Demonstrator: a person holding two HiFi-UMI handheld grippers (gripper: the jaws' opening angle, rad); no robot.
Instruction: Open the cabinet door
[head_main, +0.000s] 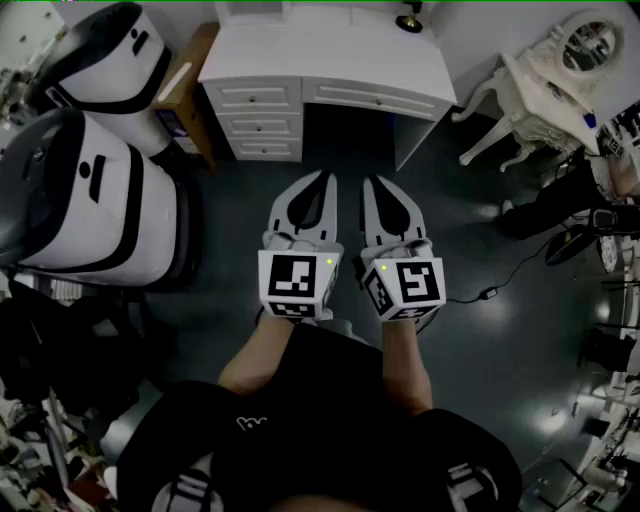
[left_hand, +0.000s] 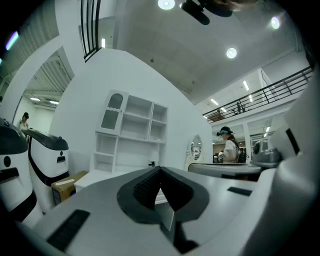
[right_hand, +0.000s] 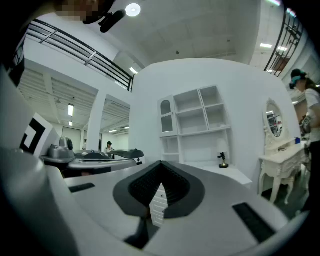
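A white desk (head_main: 330, 60) with drawers stands straight ahead across the dark floor. On it sits a white shelf unit (left_hand: 131, 132) whose top left compartment has a shut arched cabinet door (left_hand: 113, 111), also seen in the right gripper view (right_hand: 166, 118). I hold both grippers side by side at waist height, level and pointing at the desk, well short of it. My left gripper (head_main: 328, 178) is shut with its tips together and nothing between them. My right gripper (head_main: 370, 181) is likewise shut and empty.
Two large white-and-black machines (head_main: 95, 190) stand at the left, with a cardboard box (head_main: 185, 85) beside the desk. An ornate white dressing table with a mirror (head_main: 560, 75) is at the right. A cable (head_main: 510, 272) crosses the floor. A small dark figurine (right_hand: 223, 160) stands on the desk.
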